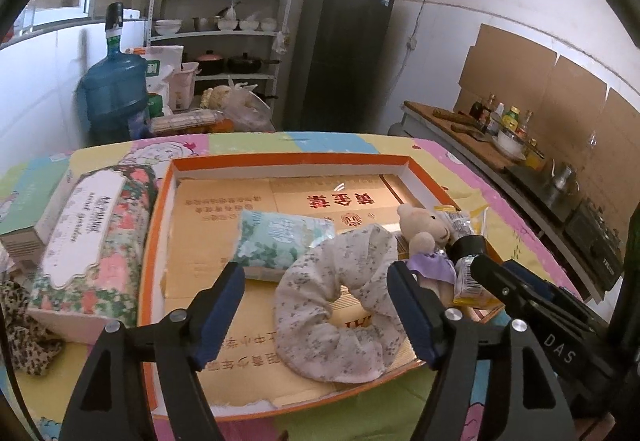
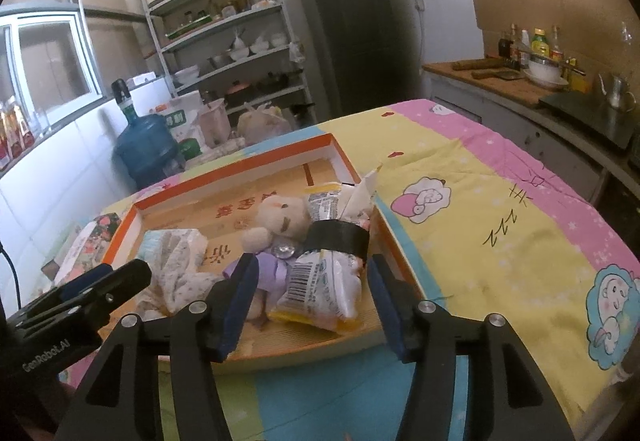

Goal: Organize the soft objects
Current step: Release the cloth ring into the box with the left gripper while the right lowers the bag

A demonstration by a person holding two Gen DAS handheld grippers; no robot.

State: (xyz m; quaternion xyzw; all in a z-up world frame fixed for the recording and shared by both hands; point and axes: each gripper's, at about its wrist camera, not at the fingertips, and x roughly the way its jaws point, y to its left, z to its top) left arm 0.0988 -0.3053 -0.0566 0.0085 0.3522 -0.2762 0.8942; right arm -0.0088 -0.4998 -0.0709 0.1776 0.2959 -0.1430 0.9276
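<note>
Closest to me are the blue-padded black jaws of my left gripper [image 1: 316,305], standing wide apart with nothing pressed between the pads; the white floral fabric scrunchie [image 1: 340,305] lies in the gap below them, flat on the cardboard floor of the shallow orange-rimmed cardboard tray [image 1: 288,160]. My right gripper [image 2: 308,305] is also parted, its pads clear of the clear plastic snack packet with a barcode and a black band round its middle [image 2: 324,281], which rests between them near the tray's right front corner. In the left wrist view the right gripper's black body reaches in from the right edge.

Just beside that packet, touching it, lies the small cream plush bear in a lilac dress [image 1: 424,237], head pointing towards the far side of the tray. Left of the bear and just behind the scrunchie sits the pale green patterned soft tissue pack [image 1: 284,241], also inside the tray.

Outside the tray, along its left edge, stands the floral-printed rectangular tissue box [image 1: 92,241], with a leopard-print cloth [image 1: 24,333] at its near end. Everything rests on the pastel cartoon-print tablecloth [image 2: 500,209].

Further off I see the blue water jug [image 1: 114,89], the white metal shelf rack of bowls and pots [image 1: 224,29], the dark refrigerator [image 1: 344,53] and the wooden counter with bottles [image 1: 480,129].
</note>
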